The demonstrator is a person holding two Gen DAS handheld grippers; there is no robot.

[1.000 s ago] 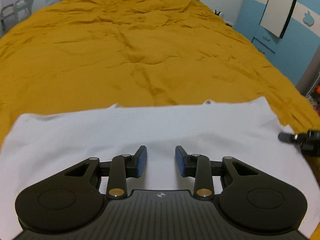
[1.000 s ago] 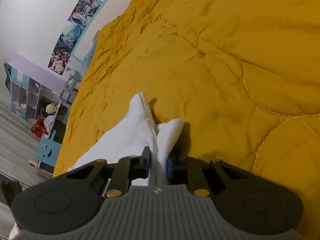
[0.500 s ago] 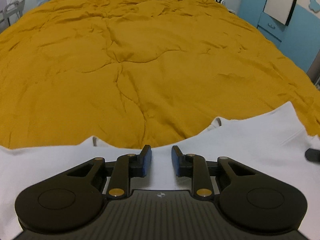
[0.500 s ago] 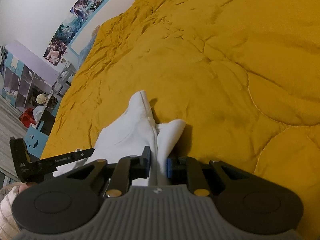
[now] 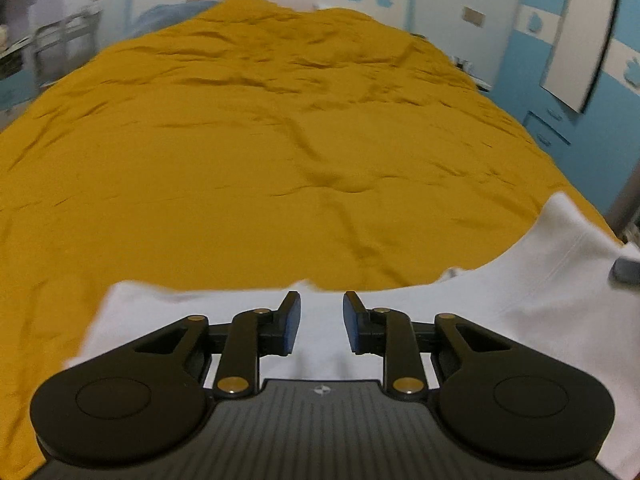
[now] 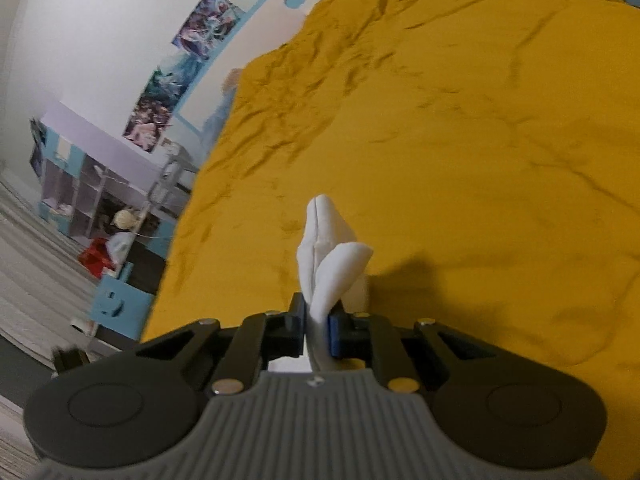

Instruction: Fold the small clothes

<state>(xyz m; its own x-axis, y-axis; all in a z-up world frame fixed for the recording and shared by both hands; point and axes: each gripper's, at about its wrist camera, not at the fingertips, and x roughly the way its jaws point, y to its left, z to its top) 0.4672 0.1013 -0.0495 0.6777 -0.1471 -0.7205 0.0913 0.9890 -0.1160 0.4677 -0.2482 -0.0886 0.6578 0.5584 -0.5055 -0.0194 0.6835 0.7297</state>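
Note:
A small white garment (image 5: 472, 312) lies across the near edge of the mustard-yellow bedspread (image 5: 260, 160), spread under my left gripper (image 5: 320, 316). The left jaws stand open with a clear gap, just above the cloth and near its far edge. My right gripper (image 6: 318, 326) is shut on a bunched corner of the white garment (image 6: 332, 248), which sticks up and forward between the pads, lifted off the bedspread (image 6: 460, 140). A dark tip of the right gripper (image 5: 626, 268) shows blurred at the right edge of the left wrist view.
The bed fills most of both views. A blue and white wall with a white panel (image 5: 576, 40) stands to the right. Shelves with toys (image 6: 100, 208), posters (image 6: 180, 76) and a grey floor lie off the bed's left side.
The right gripper has lifted with the pinched corner, so the cloth rises clear of the bed. The left gripper tilted up and its jaws spread a little; less white cloth lies ahead of it.

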